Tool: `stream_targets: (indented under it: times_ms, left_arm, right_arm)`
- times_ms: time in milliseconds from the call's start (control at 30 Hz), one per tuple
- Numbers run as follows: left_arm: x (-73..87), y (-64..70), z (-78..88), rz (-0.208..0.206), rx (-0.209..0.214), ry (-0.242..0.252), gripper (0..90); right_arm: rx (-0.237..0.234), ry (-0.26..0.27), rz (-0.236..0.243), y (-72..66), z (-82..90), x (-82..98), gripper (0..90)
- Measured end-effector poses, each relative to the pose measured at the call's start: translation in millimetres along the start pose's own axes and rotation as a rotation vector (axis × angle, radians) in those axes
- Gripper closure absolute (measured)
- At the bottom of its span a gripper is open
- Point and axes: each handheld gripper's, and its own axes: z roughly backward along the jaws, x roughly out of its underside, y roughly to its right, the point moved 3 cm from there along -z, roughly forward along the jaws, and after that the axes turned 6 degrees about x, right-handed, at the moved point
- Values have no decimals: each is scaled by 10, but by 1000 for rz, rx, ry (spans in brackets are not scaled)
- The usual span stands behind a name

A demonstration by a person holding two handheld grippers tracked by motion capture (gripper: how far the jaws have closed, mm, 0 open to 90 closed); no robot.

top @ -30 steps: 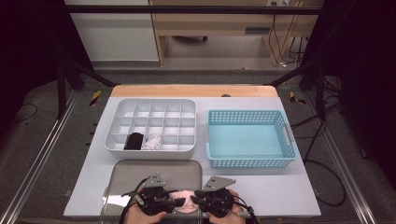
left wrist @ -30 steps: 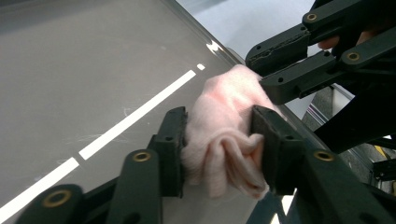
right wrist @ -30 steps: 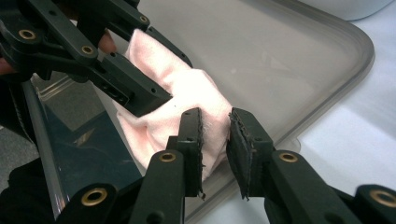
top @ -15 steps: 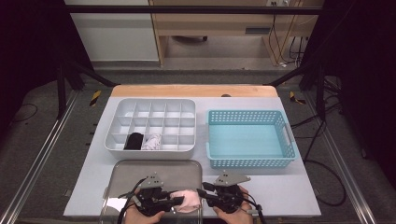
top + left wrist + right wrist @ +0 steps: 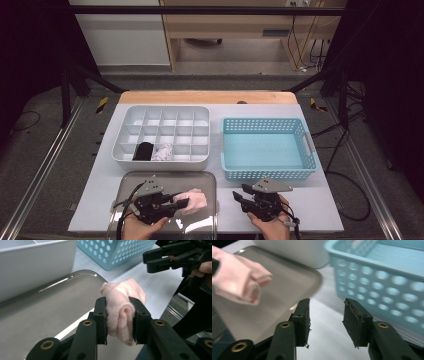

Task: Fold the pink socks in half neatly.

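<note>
A rolled pink sock (image 5: pixel 124 308) sits pinched between the left gripper's (image 5: pixel 119 322) jaws, held above the metal tray (image 5: pixel 131 181) near its right edge; beside the tray, the right gripper (image 5: pixel 326 323) hovers, jaws apart and empty.

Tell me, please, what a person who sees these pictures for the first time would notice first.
First comes the pink sock, clamped in the left tongs above the metal tray at the table's near edge. Next, the right tongs stand open with nothing between them, beside the blue basket. Behind the tray, the white divided box holds a black item and a white item.
</note>
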Motion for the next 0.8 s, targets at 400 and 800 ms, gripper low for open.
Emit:
stream_targets:
  times_ms: [400, 800]
  left_arm:
    - [-129, -160, 122, -19, -78, 12, 684]
    - [-364, -280, 288, -25, -130, 71, 682]
  right_arm:
    - [98, -9, -49, 280, 132, 116, 489]
    - [175, 9, -94, 477, 226, 264, 341]
